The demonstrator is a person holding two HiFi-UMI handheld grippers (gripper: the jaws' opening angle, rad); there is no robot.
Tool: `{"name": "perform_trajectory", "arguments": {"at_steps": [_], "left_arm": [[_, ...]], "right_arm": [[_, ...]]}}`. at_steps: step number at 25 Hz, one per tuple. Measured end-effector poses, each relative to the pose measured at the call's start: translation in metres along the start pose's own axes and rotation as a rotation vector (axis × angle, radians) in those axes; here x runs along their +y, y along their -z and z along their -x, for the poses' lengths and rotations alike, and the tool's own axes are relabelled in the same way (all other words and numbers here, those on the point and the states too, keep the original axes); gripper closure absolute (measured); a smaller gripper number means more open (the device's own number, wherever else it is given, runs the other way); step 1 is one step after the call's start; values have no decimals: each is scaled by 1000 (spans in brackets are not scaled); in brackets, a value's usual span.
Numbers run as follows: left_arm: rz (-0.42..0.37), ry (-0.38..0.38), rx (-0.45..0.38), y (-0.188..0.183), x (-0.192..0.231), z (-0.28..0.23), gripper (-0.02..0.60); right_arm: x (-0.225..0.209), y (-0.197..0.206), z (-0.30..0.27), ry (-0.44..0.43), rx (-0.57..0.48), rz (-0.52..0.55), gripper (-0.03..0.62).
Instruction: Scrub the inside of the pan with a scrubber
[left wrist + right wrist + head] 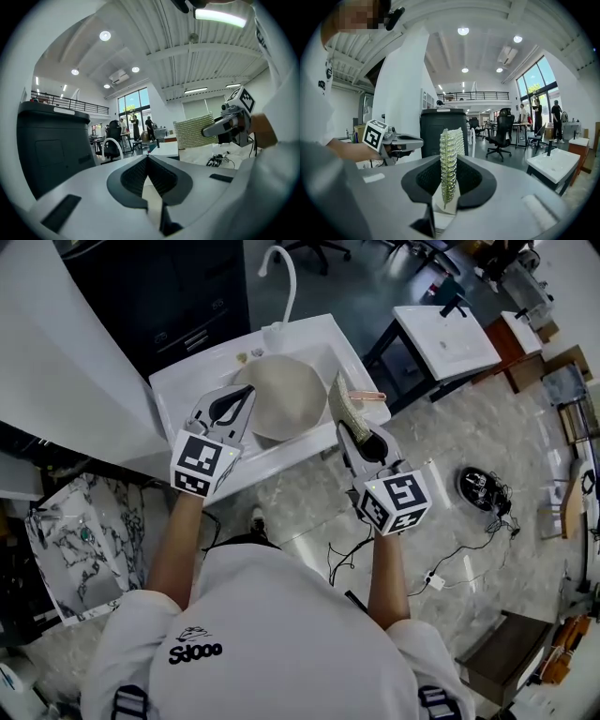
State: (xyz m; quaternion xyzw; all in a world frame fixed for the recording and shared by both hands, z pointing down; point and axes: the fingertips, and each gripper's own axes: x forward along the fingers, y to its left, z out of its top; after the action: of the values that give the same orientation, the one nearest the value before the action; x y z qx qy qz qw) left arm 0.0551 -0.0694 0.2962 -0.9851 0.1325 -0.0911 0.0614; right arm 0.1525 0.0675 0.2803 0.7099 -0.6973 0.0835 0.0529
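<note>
In the head view a round beige pan (pixel 281 395) lies tilted in the white sink (pixel 187 381) below the curved faucet (pixel 281 277). My left gripper (pixel 246 392) hovers over the pan's left rim, jaws shut with nothing between them; the left gripper view shows the empty shut left gripper (pixel 147 158). At the pan's right edge my right gripper (pixel 352 427) is shut on a pale woven scrubber (pixel 345 404) held upright. The right gripper view shows the scrubber (pixel 449 159) standing on edge in the right gripper (pixel 449 187). The scrubber (pixel 191 132) also appears in the left gripper view.
A second white basin on a stand (pixel 445 338) sits to the right, with cables (pixel 483 488) on the marble floor. A marbled panel (pixel 84 531) lies lower left. A dark bin (pixel 443 133) and an office chair (pixel 501 131) stand beyond the sink.
</note>
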Motion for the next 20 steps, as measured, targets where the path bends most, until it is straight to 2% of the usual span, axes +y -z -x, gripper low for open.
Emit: {"name": "perform_trajectory", "arguments": {"at_steps": [6,16,20], "left_arm": [[29,8,18,17,20,-15,578],[60,0,52,40,45,-25,578],[86,-24,79,54,58,-30,578]], "right_arm": [[-14,-4,-22,41,12,-1,522],[-29,8,-60,53,95,8,520],[-34,18,-81,31,131,17,520]]}}
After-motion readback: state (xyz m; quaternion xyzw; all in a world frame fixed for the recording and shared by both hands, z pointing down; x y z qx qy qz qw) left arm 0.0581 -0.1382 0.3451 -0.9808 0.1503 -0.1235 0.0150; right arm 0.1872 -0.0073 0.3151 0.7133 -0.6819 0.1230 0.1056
